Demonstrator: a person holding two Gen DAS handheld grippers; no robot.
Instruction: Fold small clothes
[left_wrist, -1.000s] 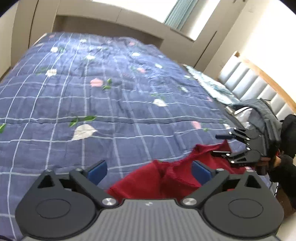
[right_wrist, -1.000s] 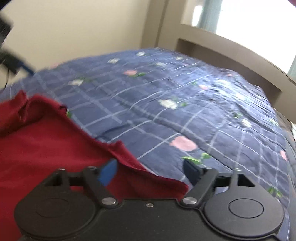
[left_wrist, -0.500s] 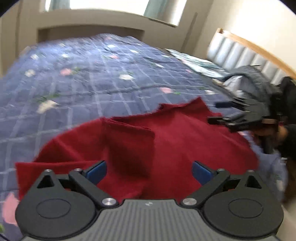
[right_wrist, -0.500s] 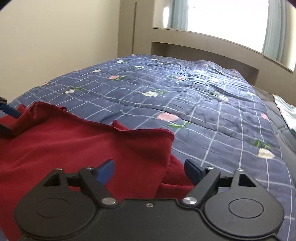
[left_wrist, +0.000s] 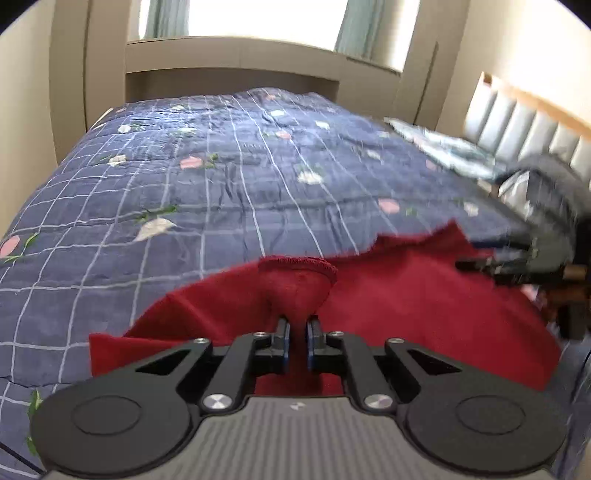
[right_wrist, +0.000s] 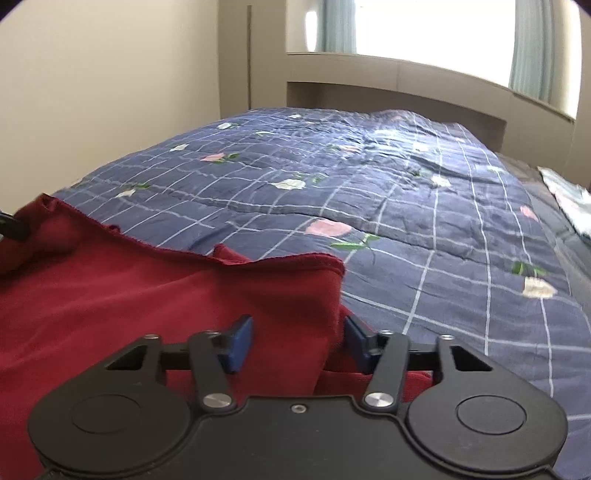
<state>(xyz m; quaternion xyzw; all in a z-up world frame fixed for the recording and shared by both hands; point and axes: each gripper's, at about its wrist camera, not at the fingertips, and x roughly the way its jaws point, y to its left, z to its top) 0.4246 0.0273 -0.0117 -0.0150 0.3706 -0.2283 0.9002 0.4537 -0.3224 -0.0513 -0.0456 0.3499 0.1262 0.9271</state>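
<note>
A dark red garment (left_wrist: 406, 306) lies spread on the near part of the blue checked bedspread (left_wrist: 229, 177). My left gripper (left_wrist: 297, 341) is shut on a bunched hemmed corner of it, which sticks up between the fingers. In the right wrist view the same garment (right_wrist: 147, 302) fills the lower left. My right gripper (right_wrist: 295, 341) is partly open, and a folded corner of the red cloth lies between its blue pads (right_wrist: 240, 343), which do not pinch it. The right gripper also shows, blurred, at the right in the left wrist view (left_wrist: 517, 262).
The bedspread (right_wrist: 406, 192) has white grid lines and flower prints. A padded headboard (left_wrist: 524, 125), a pale pillow (left_wrist: 443, 147) and a dark grey garment (left_wrist: 554, 188) are at the right. A beige shelf unit (left_wrist: 232, 62) and a bright window stand past the far end.
My left gripper has closed on a corner of the red garment. My right gripper's fingers have drawn closer together around the garment's other corner. Both grippers have turned towards the window.
</note>
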